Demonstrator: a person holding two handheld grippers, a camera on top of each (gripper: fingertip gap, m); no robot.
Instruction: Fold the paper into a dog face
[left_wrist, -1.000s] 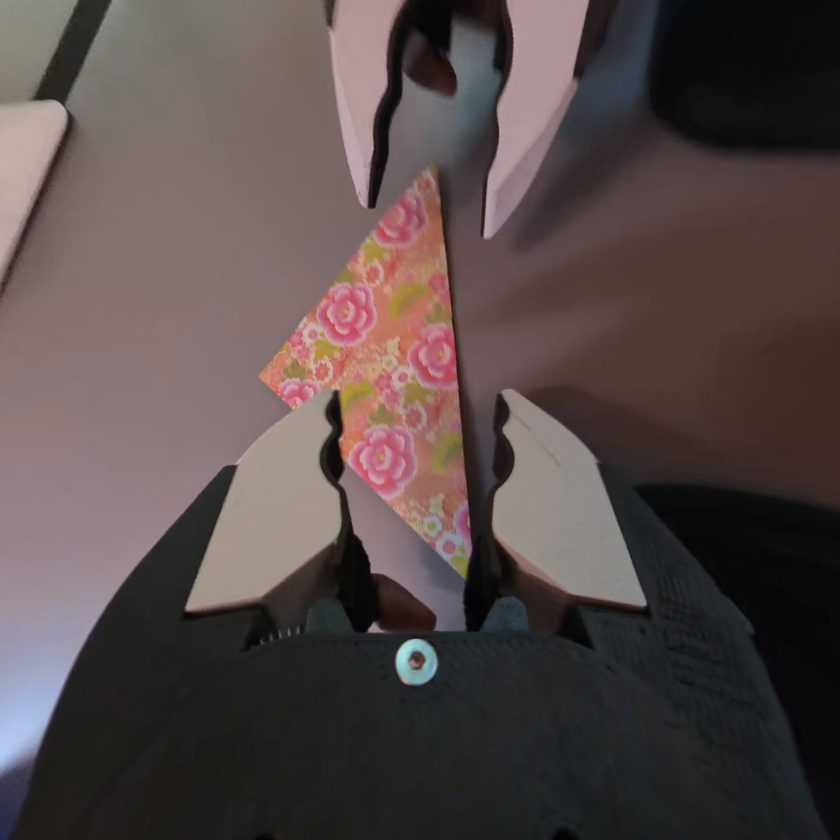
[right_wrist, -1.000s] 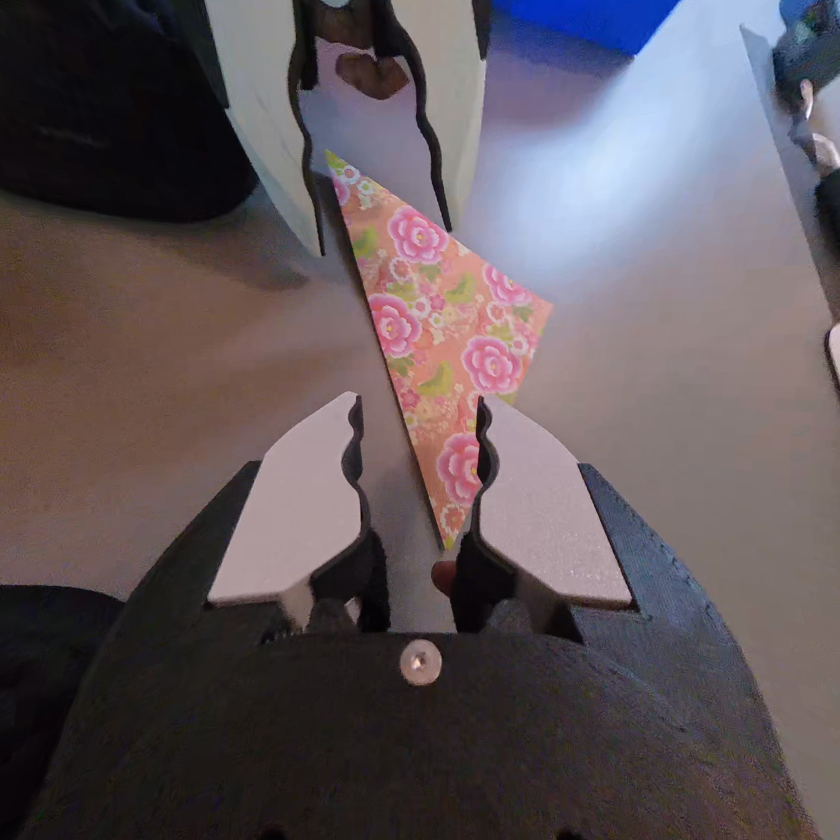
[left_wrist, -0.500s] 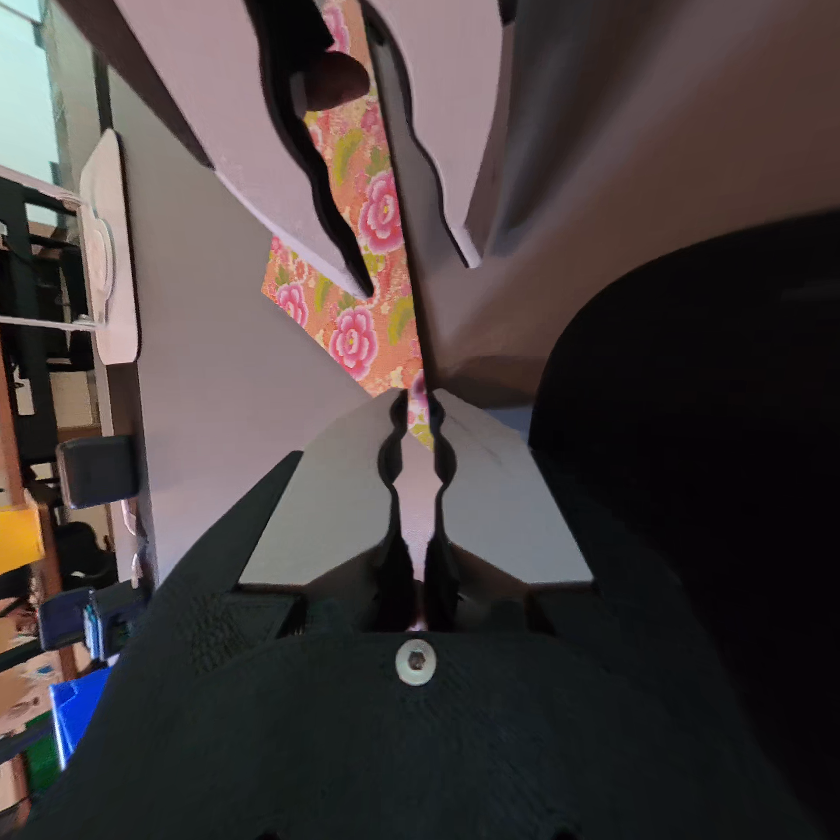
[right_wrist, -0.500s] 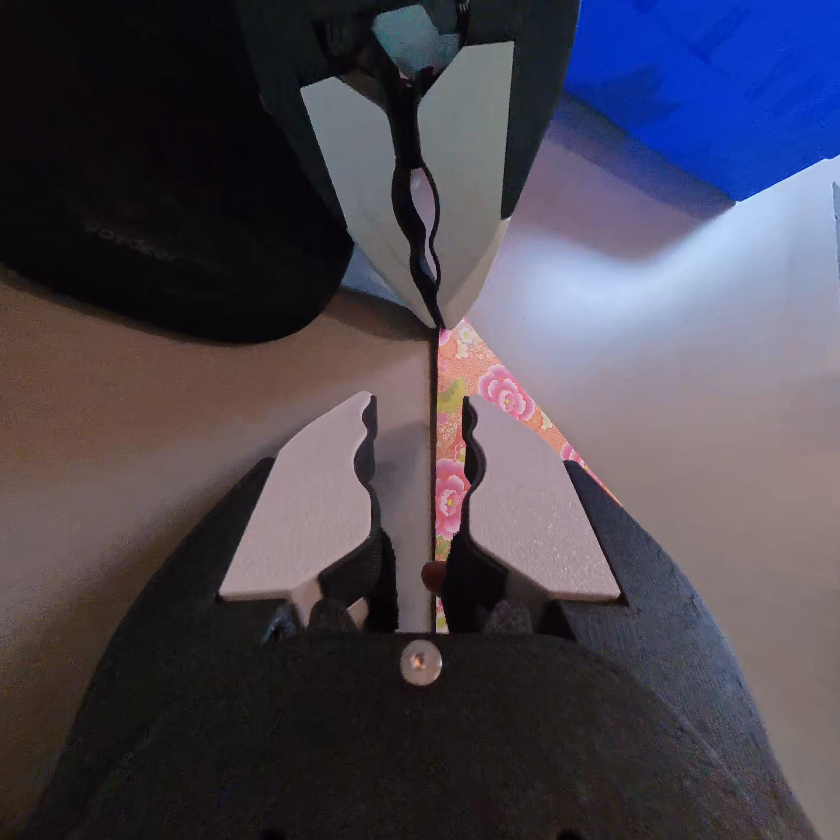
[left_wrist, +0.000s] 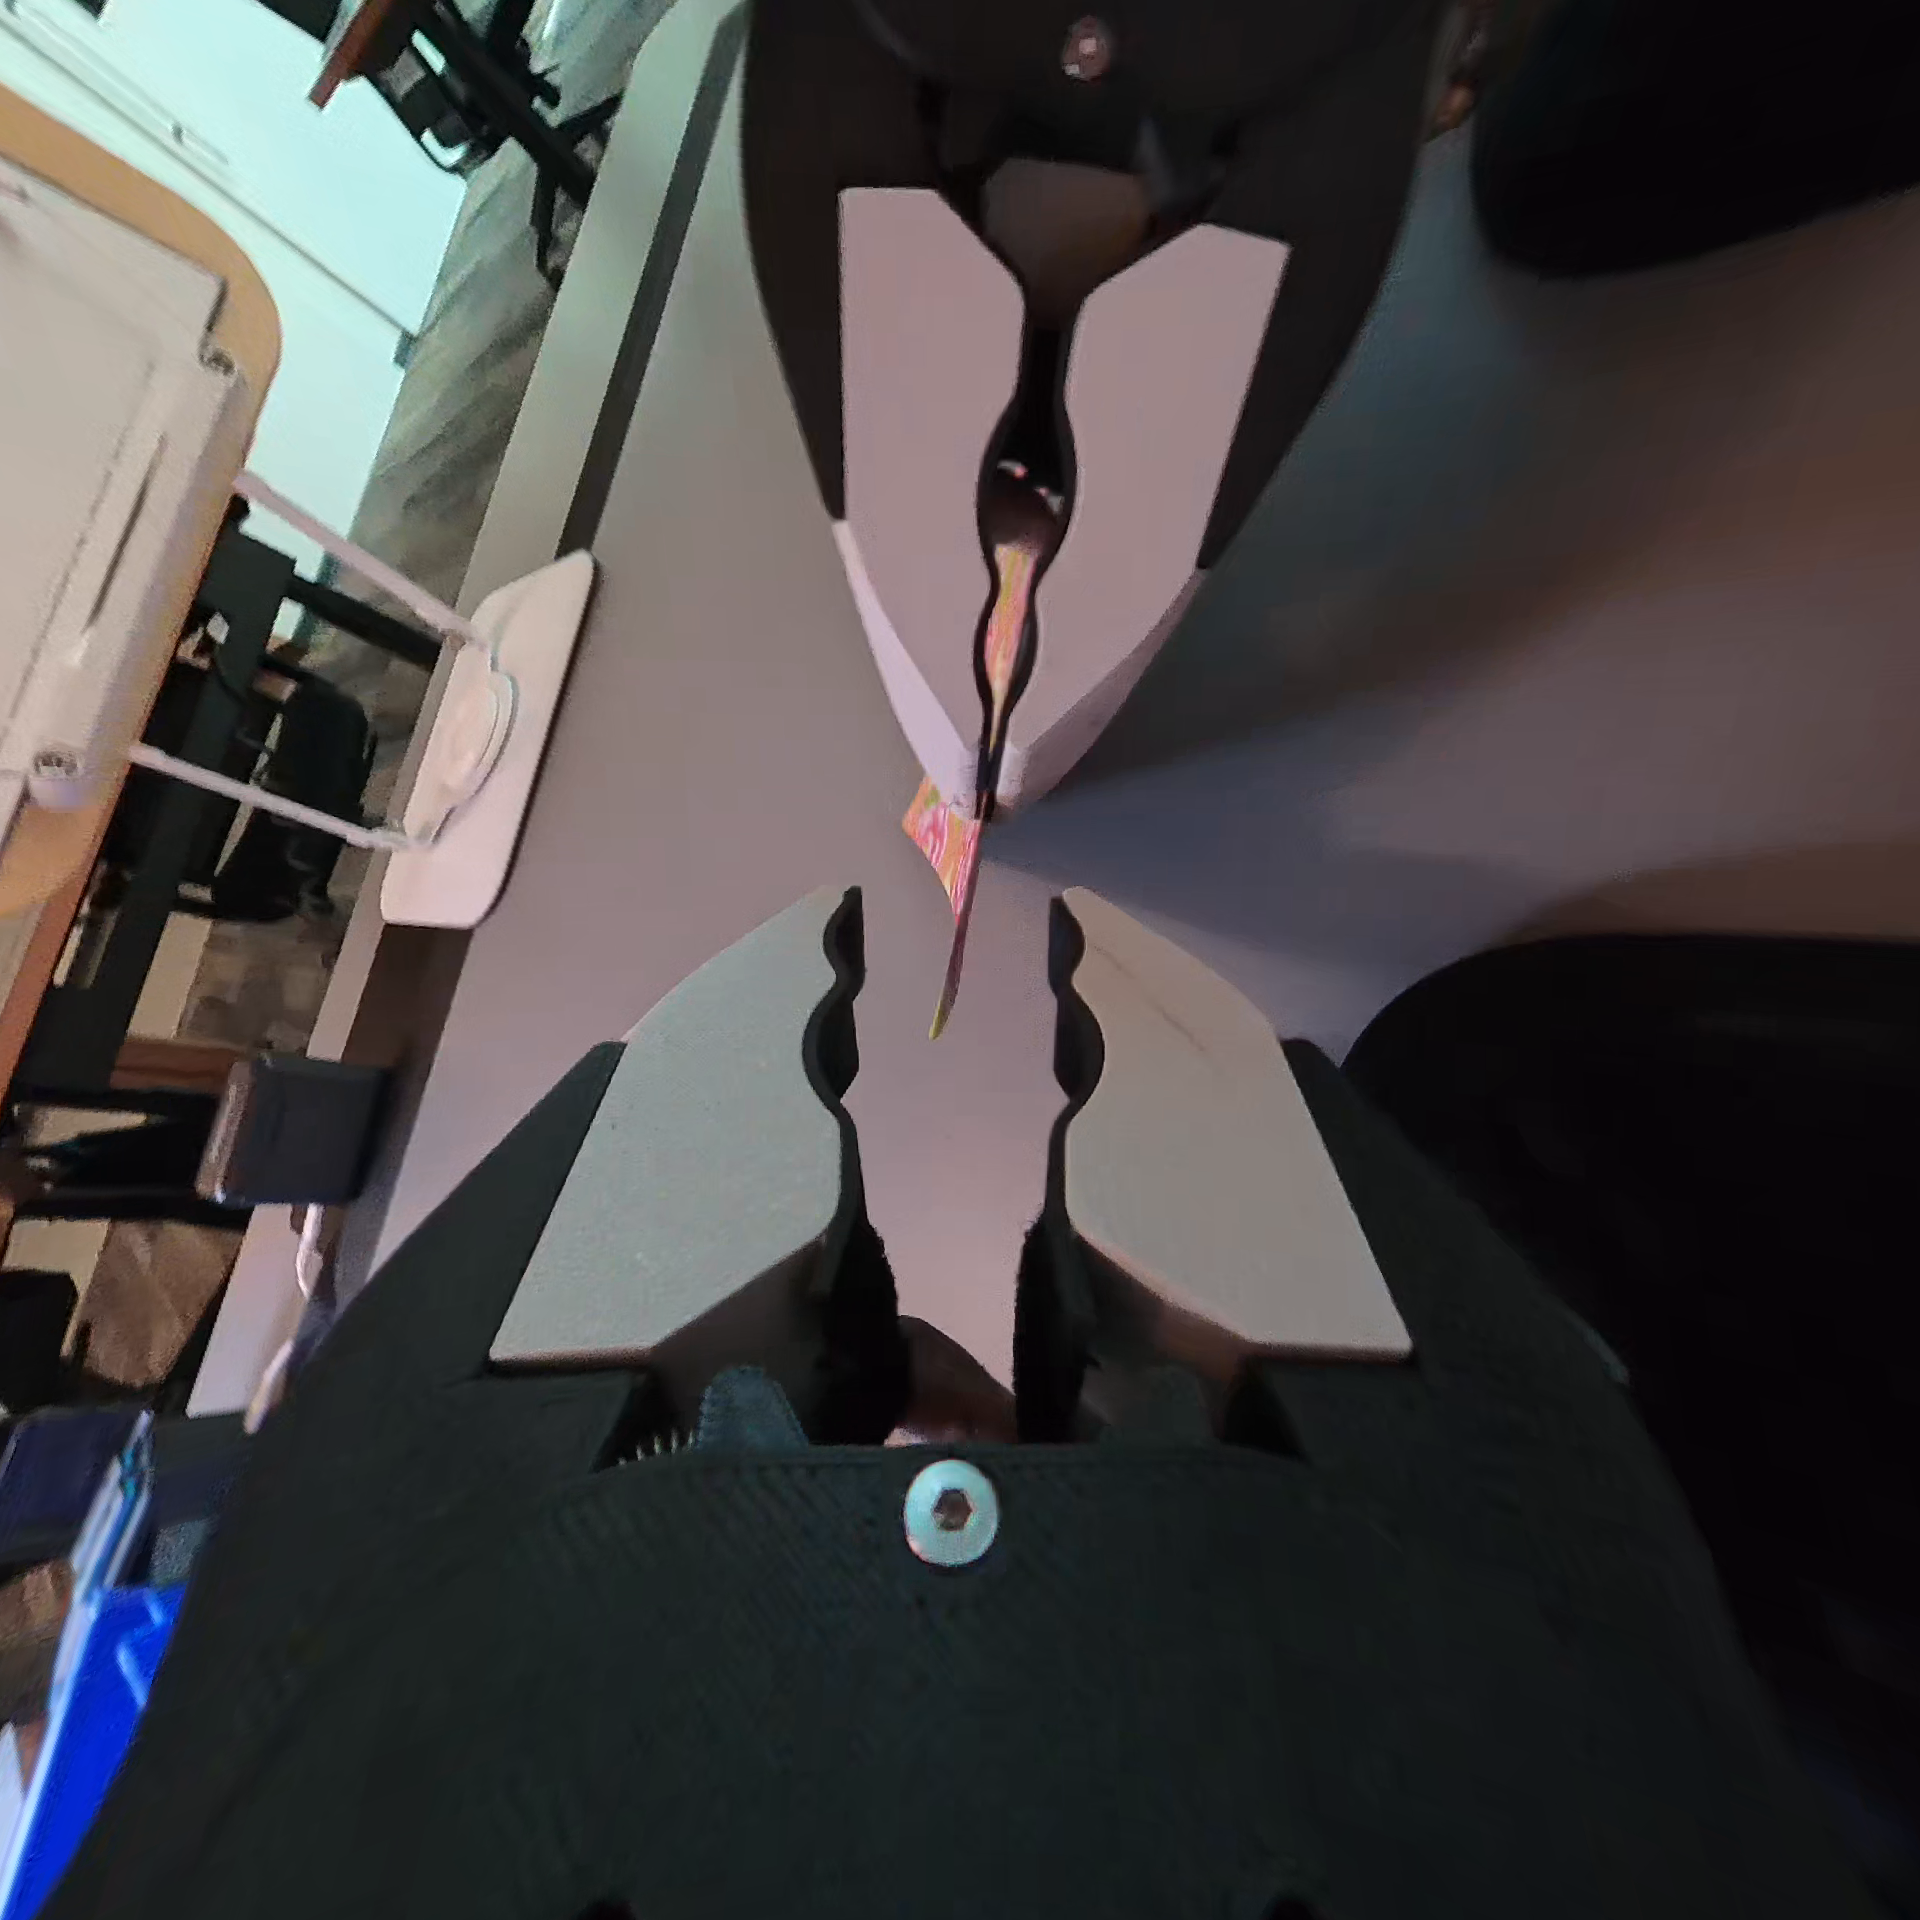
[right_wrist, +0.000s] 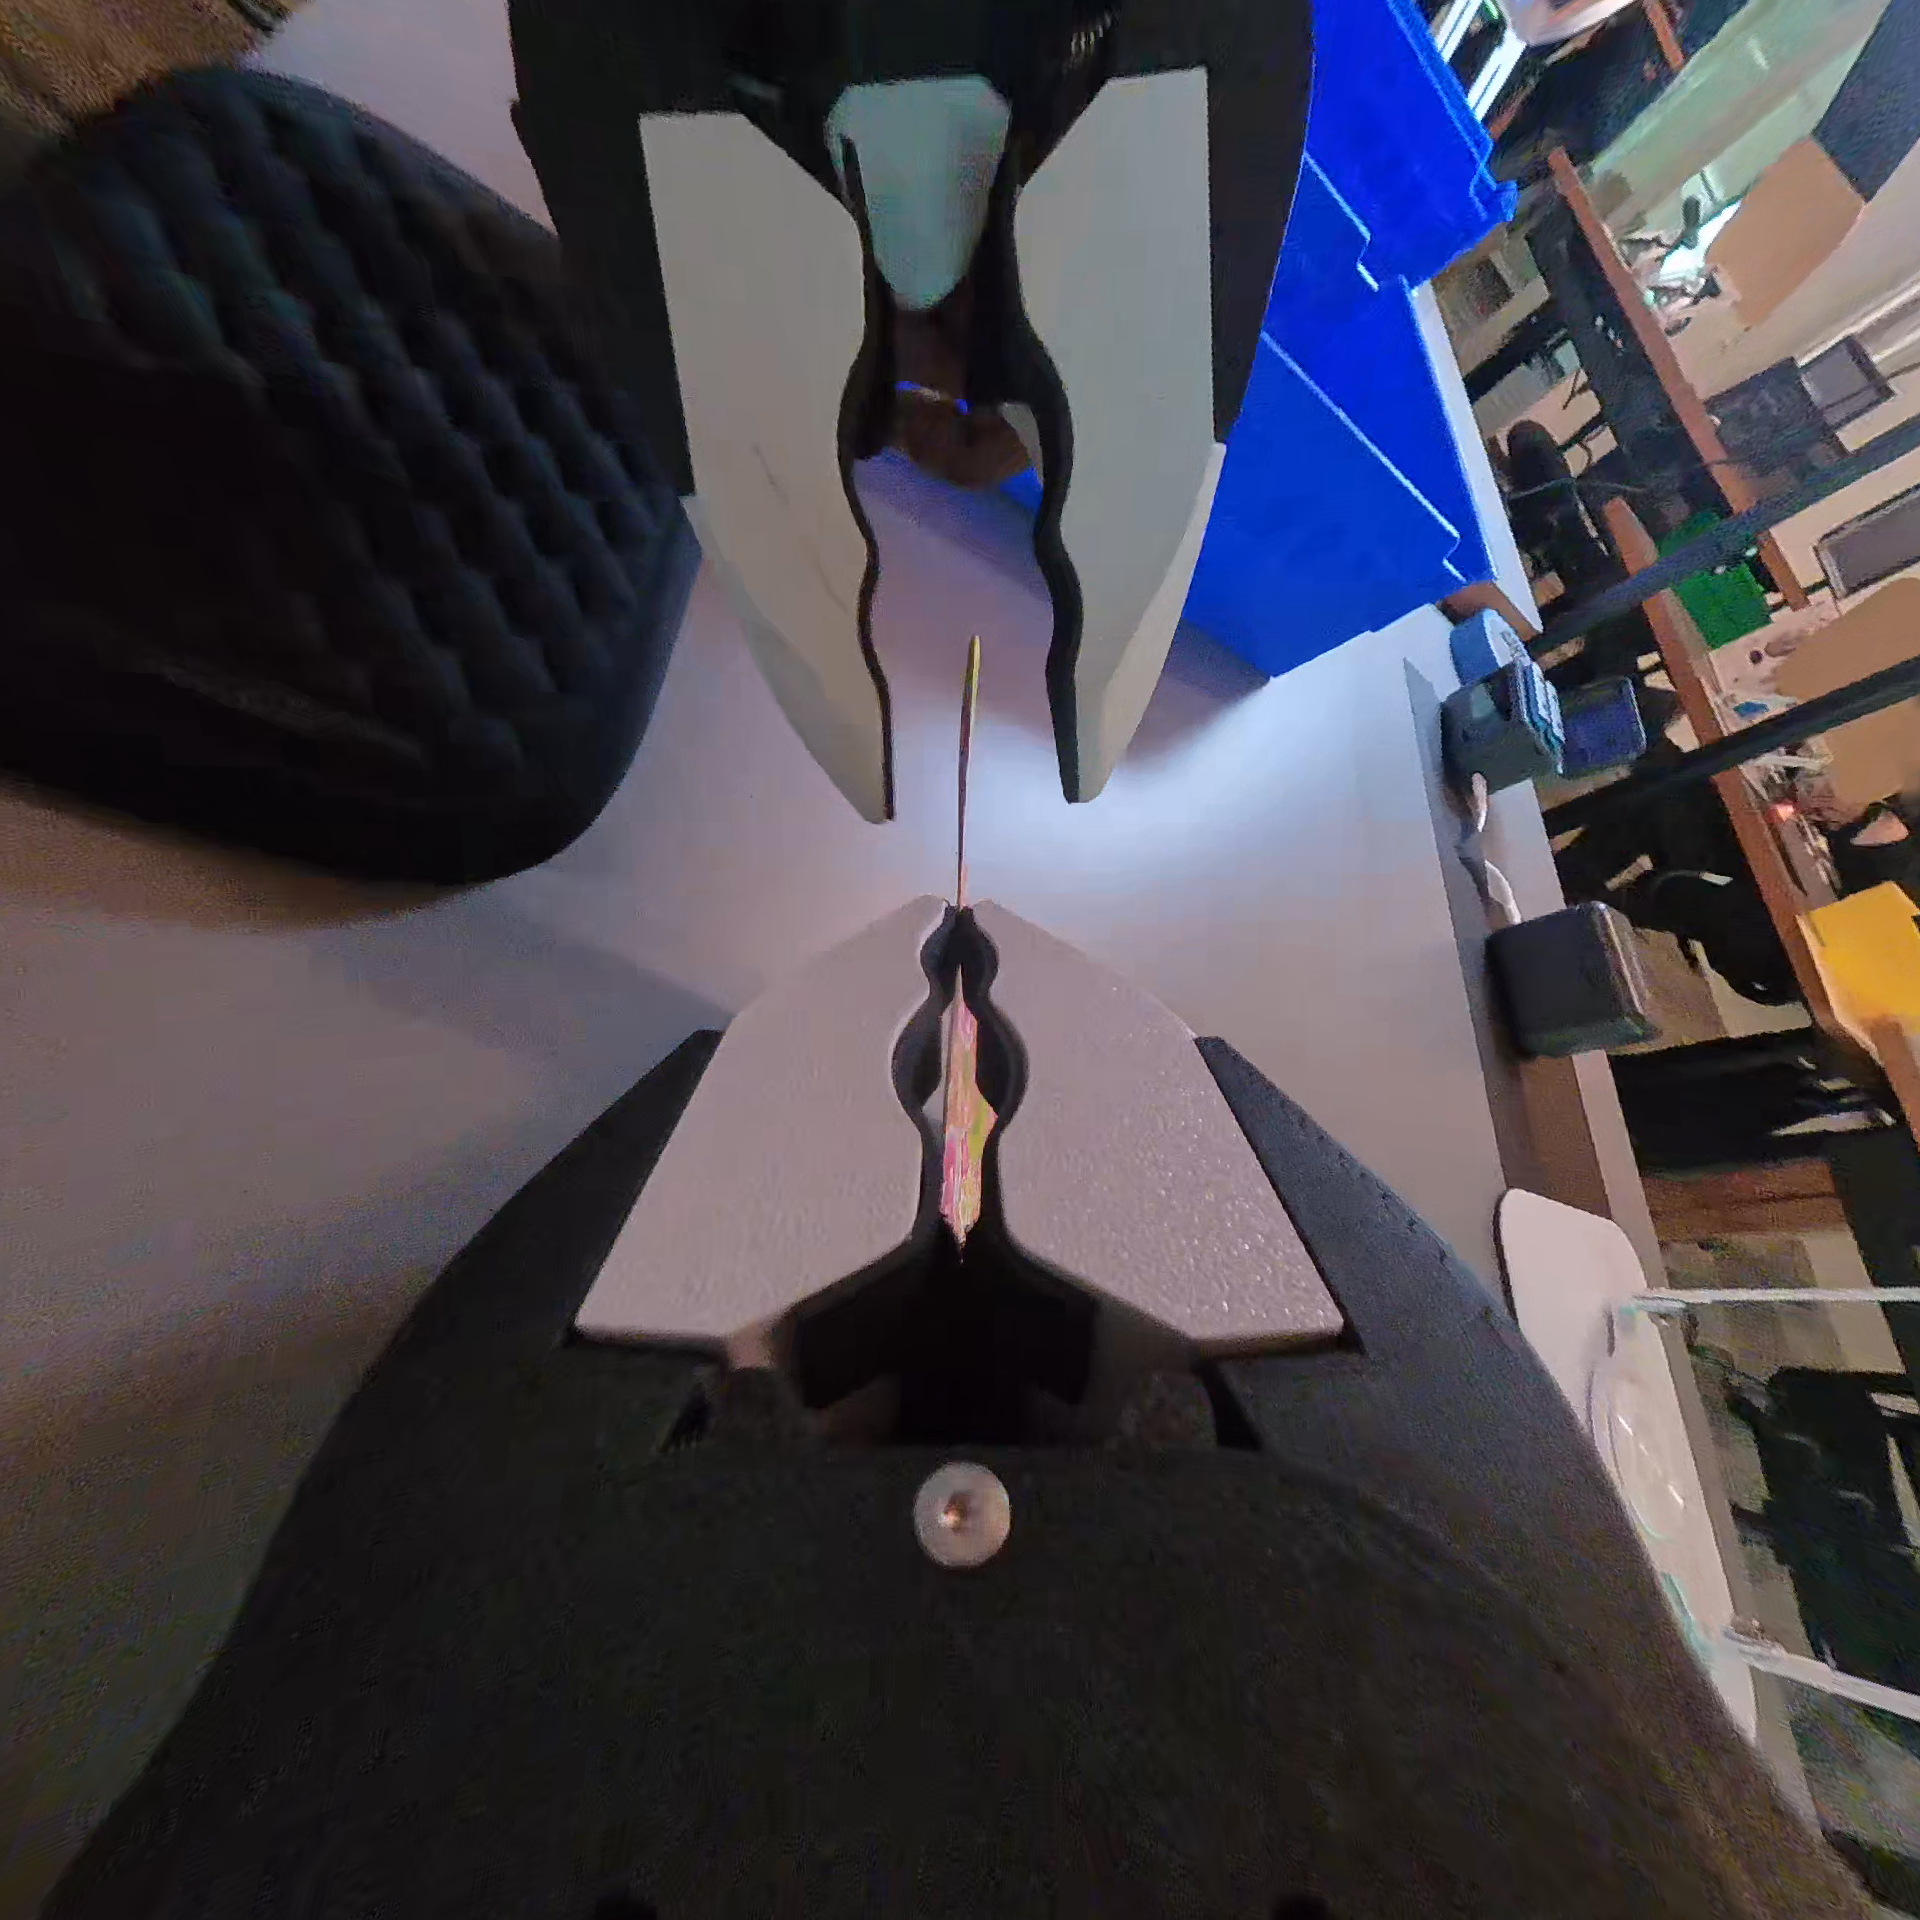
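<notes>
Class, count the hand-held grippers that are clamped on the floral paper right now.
1: the right hand-held gripper pinches the paper; the left hand-held gripper is open around its free tip.

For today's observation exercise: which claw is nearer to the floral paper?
Right. The right claw is shut on the floral paper, holding it edge-on. The left claw is open, its fingers either side of the paper's free tip without touching it.

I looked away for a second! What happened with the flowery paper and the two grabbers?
The right gripper closed and now pinches the flowery paper, lifting it edge-on off the grey table. The left gripper, pinching the paper's other corner half a second ago, has opened, and that tip hangs free between its fingers. The paper is still a folded triangle, and the grippers still face each other.
</notes>
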